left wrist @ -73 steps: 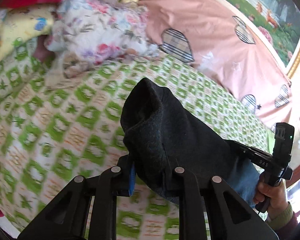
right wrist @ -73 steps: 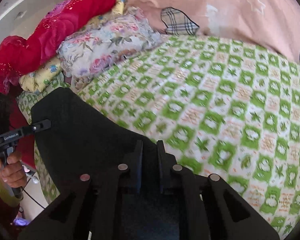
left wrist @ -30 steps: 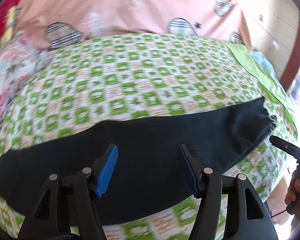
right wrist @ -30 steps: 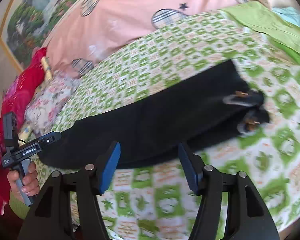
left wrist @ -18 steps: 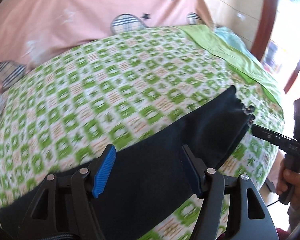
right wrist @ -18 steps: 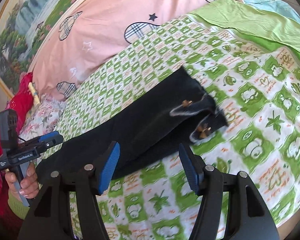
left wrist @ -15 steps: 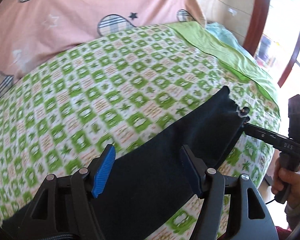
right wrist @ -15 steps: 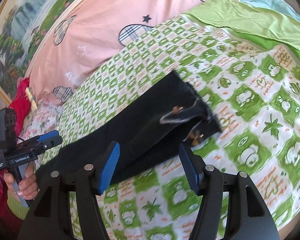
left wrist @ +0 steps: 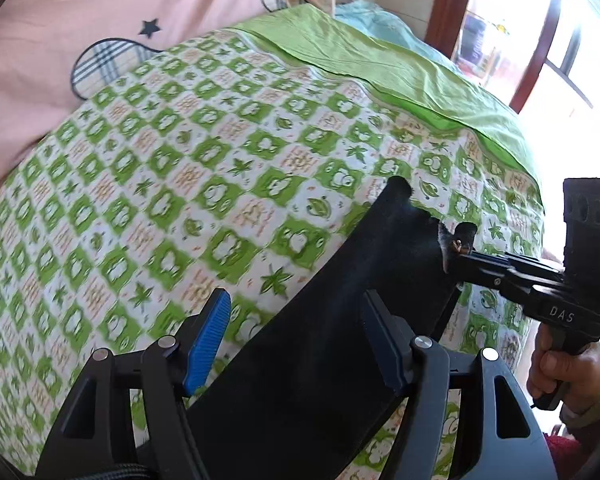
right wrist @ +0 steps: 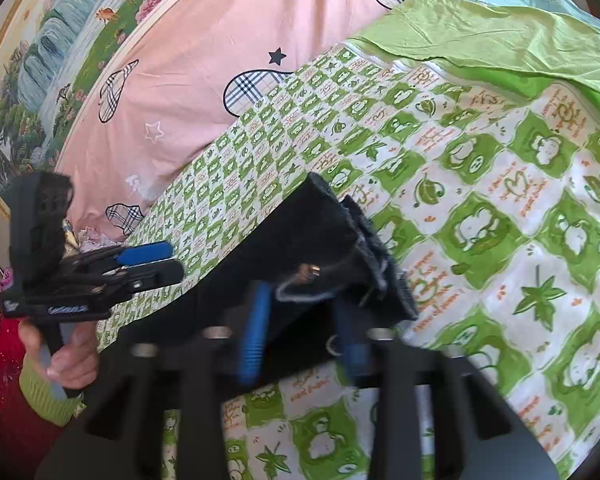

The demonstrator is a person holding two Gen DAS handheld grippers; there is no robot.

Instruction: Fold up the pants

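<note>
Right wrist view, though blurred, shows the right claw spread around the waistband of the pants lying on the bed, left claw released, so a shallow bite may catch one layer only.

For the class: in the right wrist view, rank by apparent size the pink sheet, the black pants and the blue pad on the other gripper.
1. pink sheet
2. black pants, though nearness enlarges them
3. blue pad
</note>
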